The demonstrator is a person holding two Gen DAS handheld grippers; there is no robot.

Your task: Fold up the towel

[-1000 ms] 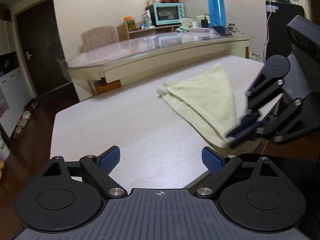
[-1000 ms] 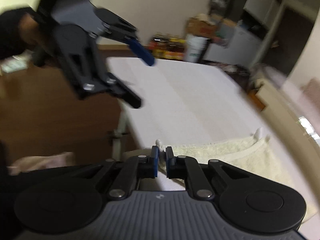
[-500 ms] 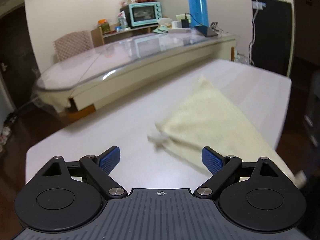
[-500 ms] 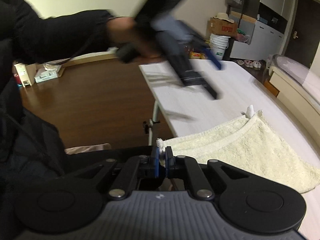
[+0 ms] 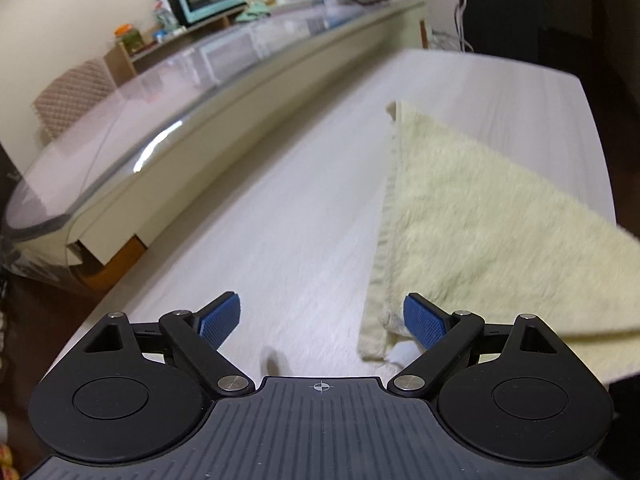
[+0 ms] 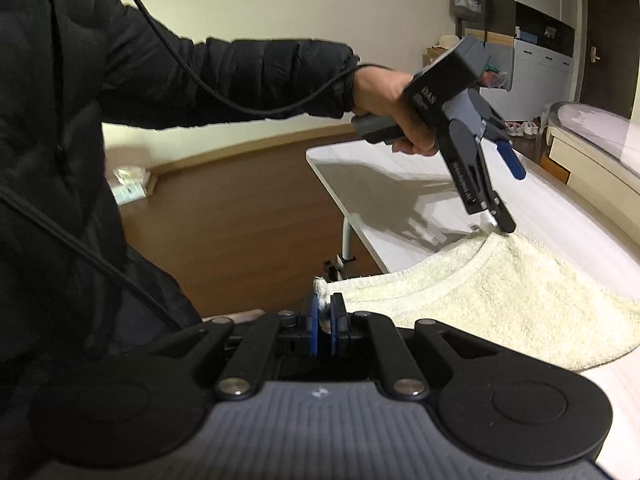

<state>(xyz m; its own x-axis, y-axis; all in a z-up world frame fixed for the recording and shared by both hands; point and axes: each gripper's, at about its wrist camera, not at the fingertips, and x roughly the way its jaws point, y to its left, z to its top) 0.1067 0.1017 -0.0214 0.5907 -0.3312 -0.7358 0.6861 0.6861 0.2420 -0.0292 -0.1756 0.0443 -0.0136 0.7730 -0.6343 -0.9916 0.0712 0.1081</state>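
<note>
Towel (image 6: pixel 520 300) lies on tabletop (image 5: pixel 280 220); right hand-held gripper (image 6: pixel 324 326) pinches its near corner; left hand-held gripper (image 5: pixel 322 320) spread wide at its other corner.

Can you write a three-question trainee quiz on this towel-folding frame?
1. True or false: the right gripper is shut on a corner of the towel.
2. The left gripper is: A) shut on the towel, B) open at the towel's corner, C) out of view.
3. What does the towel lie on?

Key: 1 true. 2 B; one fingertip touches the towel's edge. 3 the white table.
</note>
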